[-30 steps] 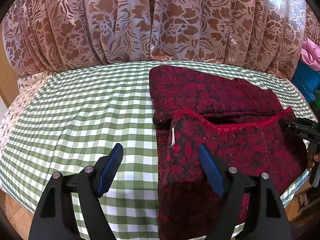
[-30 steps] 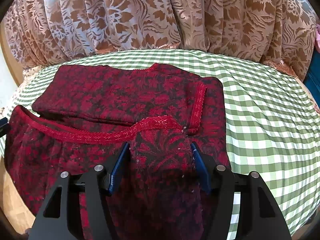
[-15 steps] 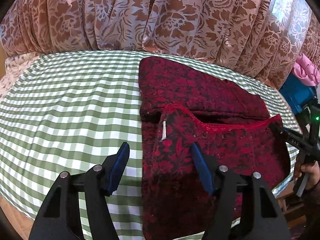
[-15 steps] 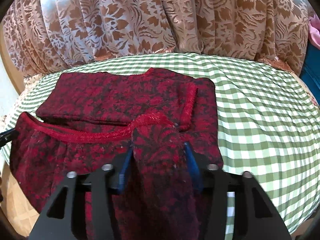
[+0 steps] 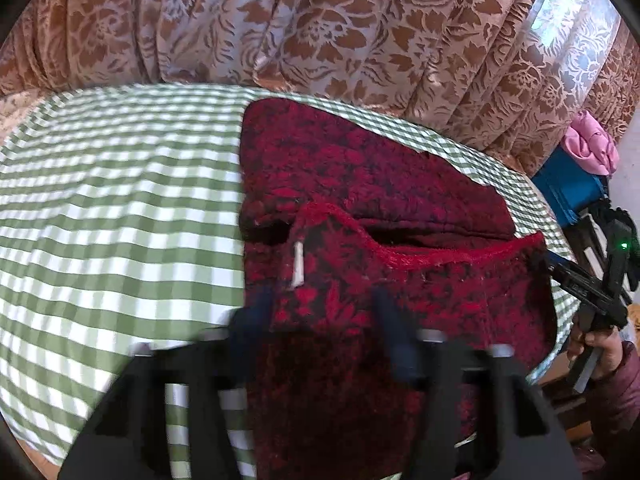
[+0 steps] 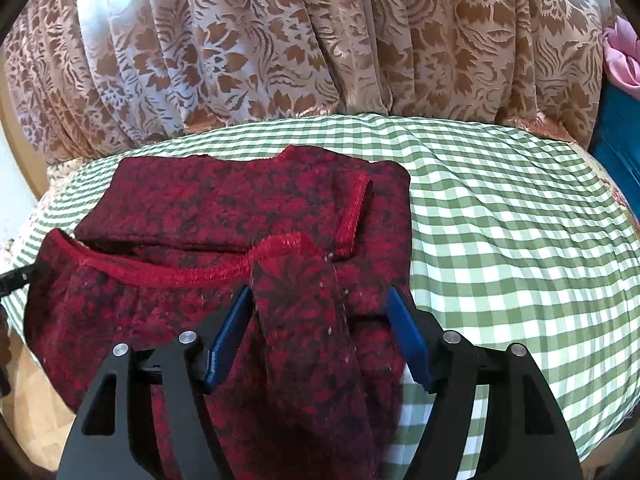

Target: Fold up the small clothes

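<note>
A green-and-white checked cloth point(image 5: 112, 216) is seen covering the table, bare on its left part in the left wrist view, with a brown floral curtain point(image 5: 320, 32) hung behind it. The red patterned garment point(image 5: 360, 184) is laid partly folded on the cloth, its bright red trimmed edge point(image 5: 440, 256) running across the middle. The left gripper point(image 5: 320, 320) is blurred; its jaws have just been closing, a raised fold of the garment lies between them, and whether it is pressed cannot be told. A blue object point(image 5: 568, 192) with a pink bundle point(image 5: 592, 144) on it is seen at far right. In the right wrist view, the right gripper point(image 6: 320, 336) has just been opening; a fabric ridge touches its left pad point(image 6: 228, 340), the right pad standing clear.
</note>
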`<act>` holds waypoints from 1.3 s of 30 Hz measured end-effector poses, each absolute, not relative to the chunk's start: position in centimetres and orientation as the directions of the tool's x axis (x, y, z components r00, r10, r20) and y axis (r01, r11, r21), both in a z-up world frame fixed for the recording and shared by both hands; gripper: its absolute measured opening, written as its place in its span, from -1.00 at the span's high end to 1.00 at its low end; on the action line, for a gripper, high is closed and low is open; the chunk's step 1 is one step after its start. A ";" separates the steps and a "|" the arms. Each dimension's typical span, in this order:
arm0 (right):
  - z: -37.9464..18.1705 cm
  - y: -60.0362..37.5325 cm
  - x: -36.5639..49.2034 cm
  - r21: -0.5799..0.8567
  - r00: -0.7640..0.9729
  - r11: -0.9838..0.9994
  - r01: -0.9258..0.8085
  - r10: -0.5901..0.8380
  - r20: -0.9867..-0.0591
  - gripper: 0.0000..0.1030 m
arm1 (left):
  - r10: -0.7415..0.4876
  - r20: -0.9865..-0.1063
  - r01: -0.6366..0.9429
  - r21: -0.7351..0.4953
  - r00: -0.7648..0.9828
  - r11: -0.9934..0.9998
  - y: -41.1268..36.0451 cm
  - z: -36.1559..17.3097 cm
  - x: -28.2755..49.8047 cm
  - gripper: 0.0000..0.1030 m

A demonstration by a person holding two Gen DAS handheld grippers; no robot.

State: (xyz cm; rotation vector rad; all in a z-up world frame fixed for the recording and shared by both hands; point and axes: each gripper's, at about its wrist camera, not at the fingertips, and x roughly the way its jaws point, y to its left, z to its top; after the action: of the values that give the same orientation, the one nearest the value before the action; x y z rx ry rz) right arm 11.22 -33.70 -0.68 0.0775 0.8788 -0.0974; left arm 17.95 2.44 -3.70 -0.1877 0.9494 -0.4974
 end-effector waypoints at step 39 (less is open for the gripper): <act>0.5 -38.3 28.0 0.160 0.663 0.942 0.296 -0.082 -0.744 0.59 | -0.268 -0.701 0.163 -0.215 0.661 0.963 -1.6 0.2 34.0 0.68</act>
State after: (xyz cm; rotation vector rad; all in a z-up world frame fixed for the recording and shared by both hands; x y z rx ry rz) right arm 27.99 -38.31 0.54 0.2787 0.8200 -0.2170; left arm 34.05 -1.56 0.17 -0.1375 0.8130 -0.2450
